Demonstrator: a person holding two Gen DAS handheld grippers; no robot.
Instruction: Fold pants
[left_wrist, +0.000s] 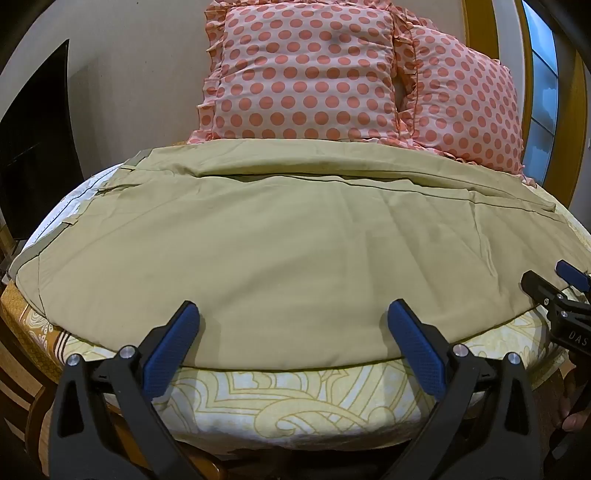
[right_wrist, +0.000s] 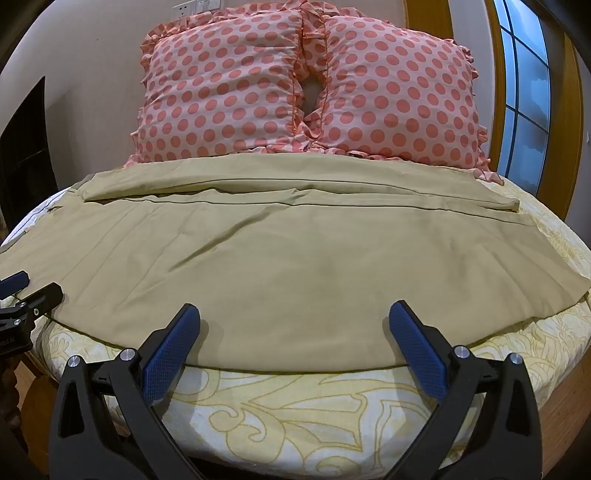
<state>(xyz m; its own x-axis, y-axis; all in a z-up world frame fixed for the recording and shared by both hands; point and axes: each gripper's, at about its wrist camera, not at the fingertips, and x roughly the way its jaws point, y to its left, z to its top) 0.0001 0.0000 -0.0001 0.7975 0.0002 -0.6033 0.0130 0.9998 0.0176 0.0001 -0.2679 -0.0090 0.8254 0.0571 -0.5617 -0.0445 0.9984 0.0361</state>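
Khaki pants (left_wrist: 288, 236) lie flat across the bed, waistband at the left, leg ends at the right; they also show in the right wrist view (right_wrist: 295, 254). The far leg lies folded over along the back. My left gripper (left_wrist: 291, 314) is open and empty, its blue pads just above the pants' near edge. My right gripper (right_wrist: 293, 314) is open and empty, over the near edge further right. The right gripper shows at the right edge of the left wrist view (left_wrist: 554, 284). The left gripper shows at the left edge of the right wrist view (right_wrist: 26, 291).
The bed sheet (right_wrist: 314, 413) is cream with a yellow pattern. Two pink polka-dot pillows (right_wrist: 229, 88) (right_wrist: 402, 96) stand at the head of the bed against the wall. A window (right_wrist: 524, 96) is at the right. A dark doorway (left_wrist: 33, 140) is at the left.
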